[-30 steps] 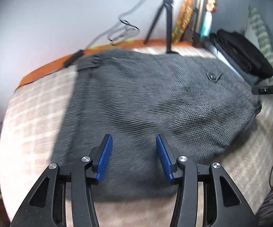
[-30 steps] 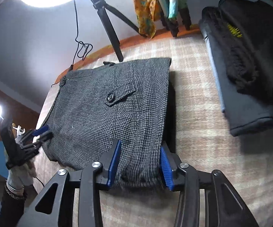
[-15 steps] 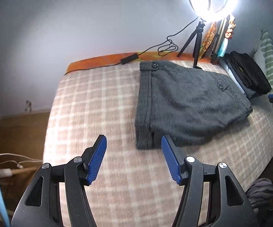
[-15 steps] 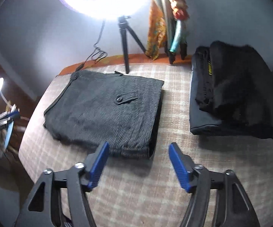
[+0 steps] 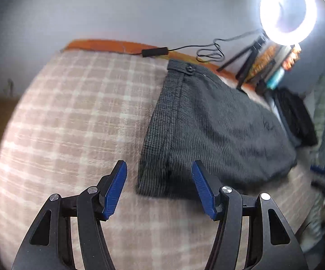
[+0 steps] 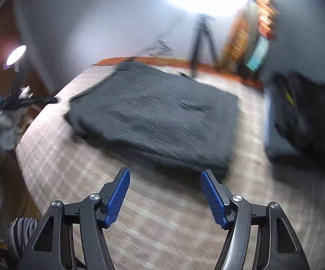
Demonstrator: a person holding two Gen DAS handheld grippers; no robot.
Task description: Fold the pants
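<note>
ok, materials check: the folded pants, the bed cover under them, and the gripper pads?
Folded pants: looks like woven suiting, maybe wool blend; fine dark grey check, matte, holds crisp edges.
Bed cover: soft woven cloth, likely cotton; beige-and-white plaid, matte, slightly fuzzy.
Pads of the left gripper: blue ribbed plastic or rubber, on glossy black plastic arms; which one, hard to tell.

free: bare checked bedcover (image 5: 72,117), left and centre of left-wrist frame; bare strip in front of pants (image 6: 153,121) in right-wrist frame | obstacles: pants, centre; dark clothes stack (image 6: 304,121), right edge; tripod (image 5: 248,60), cable (image 5: 207,51) and ring light (image 5: 286,13), upper right by wall
</note>
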